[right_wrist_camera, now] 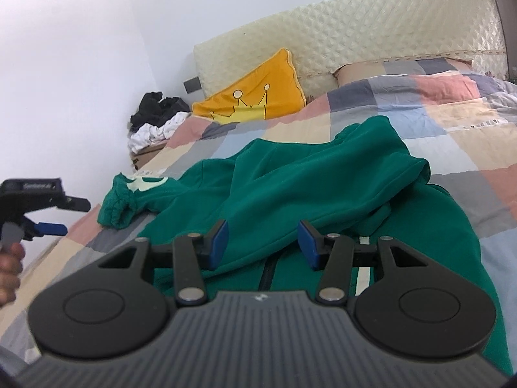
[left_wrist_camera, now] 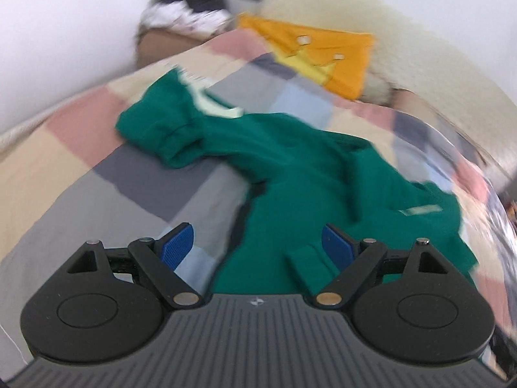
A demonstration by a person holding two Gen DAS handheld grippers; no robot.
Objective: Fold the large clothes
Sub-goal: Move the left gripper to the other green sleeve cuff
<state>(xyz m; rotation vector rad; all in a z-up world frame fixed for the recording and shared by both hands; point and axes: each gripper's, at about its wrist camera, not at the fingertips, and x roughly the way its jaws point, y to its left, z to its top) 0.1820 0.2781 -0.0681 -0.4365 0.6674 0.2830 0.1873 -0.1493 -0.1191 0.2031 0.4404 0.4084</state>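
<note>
A large green zip jacket (right_wrist_camera: 290,187) lies crumpled on a bed with a checked quilt (right_wrist_camera: 452,123); it also shows in the left wrist view (left_wrist_camera: 290,174). One sleeve with a pale stripe (right_wrist_camera: 129,200) stretches to the left. My left gripper (left_wrist_camera: 257,245) is open and empty, just above the jacket's near edge; it also shows at the left edge of the right wrist view (right_wrist_camera: 55,223). My right gripper (right_wrist_camera: 261,242) is open and empty, over the jacket's front near the zip (right_wrist_camera: 266,274).
An orange cushion with a crown drawing (right_wrist_camera: 255,97) leans on the cream quilted headboard (right_wrist_camera: 355,32). A pillow (right_wrist_camera: 404,68) lies at the head of the bed. A pile of dark and white clothes (right_wrist_camera: 155,119) sits on a box beside the bed by the white wall.
</note>
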